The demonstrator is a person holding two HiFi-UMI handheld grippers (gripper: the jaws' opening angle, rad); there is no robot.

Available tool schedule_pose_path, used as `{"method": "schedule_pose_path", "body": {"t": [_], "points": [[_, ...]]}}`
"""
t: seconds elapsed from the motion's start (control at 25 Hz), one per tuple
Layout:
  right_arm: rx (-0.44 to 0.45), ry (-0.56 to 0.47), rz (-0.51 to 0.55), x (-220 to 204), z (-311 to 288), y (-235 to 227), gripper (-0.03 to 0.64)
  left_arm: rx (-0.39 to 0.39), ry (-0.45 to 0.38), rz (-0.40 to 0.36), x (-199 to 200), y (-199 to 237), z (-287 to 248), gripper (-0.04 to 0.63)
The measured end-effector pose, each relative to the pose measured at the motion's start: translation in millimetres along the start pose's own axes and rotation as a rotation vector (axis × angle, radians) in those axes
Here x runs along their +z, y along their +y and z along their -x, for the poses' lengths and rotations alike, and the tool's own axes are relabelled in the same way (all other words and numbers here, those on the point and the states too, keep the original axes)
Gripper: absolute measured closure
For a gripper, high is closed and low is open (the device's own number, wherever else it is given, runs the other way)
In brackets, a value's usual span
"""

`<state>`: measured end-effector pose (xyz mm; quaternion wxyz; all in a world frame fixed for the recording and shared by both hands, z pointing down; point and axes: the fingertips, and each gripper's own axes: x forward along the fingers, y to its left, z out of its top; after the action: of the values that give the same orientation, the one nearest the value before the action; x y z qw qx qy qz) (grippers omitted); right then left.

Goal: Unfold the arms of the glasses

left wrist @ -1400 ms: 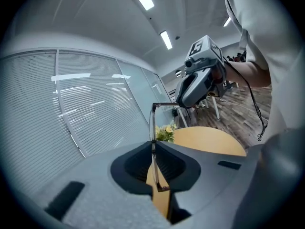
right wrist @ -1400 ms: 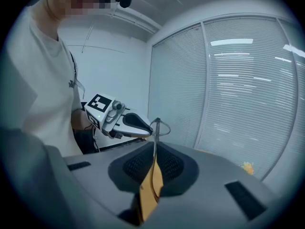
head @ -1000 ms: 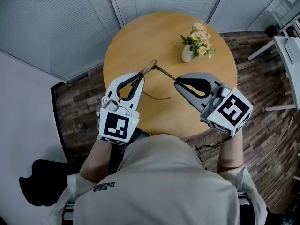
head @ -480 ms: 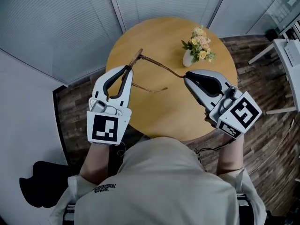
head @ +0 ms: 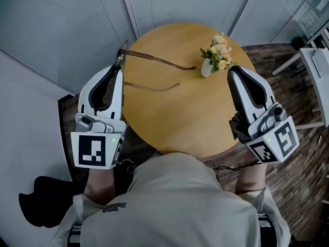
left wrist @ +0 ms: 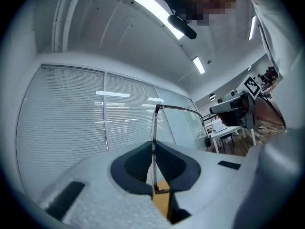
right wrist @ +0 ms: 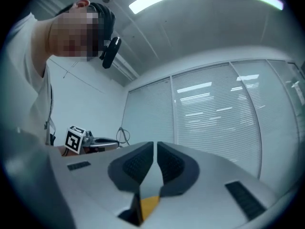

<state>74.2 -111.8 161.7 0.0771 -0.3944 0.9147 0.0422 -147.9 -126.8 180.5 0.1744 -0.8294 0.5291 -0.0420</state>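
Both glasses (head: pixel 159 60) arms now apart, right tongs (head: pixel 238 72) off.

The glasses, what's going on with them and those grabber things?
A person holds a gripper in each hand over a round wooden table. The left gripper pinches the glasses by their front, and both arms of the glasses stick out unfolded toward the flower vase. The right gripper is off to the side, jaws nearly together with nothing in them.
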Motion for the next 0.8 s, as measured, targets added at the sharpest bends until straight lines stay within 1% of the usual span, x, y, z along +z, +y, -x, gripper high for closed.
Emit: {"method": "schedule_pose_path", "body": {"t": [0.12,0.2,0.36,0.44,0.68,0.8], "points": [[-0.041,-0.040,0.002,11.7,5.4,-7.0,0.575,0.020,-0.021,0.030,4.4,9.9,5.3,0.557],[-0.073,-0.047,0.024,13.7,10.1,-10.2,0.575,0.027,-0.029,0.055,5.3,14.1,9.1,0.557],[-0.125,-0.007,0.122,6.9,15.3,-10.0,0.575,0.031,-0.046,0.102,2.0,16.2,15.8,0.557],[-0.140,0.019,0.150,0.2,18.2,-8.8,0.575,0.025,-0.049,0.126,-2.1,13.7,18.4,0.557],[-0.151,0.057,0.108,-18.0,28.2,-7.1,0.575,0.017,-0.008,0.148,-21.0,6.0,23.9,0.557],[-0.147,0.080,0.084,-25.9,32.0,-5.7,0.575,0.027,0.018,0.183,-31.4,2.7,26.9,0.557]]}}
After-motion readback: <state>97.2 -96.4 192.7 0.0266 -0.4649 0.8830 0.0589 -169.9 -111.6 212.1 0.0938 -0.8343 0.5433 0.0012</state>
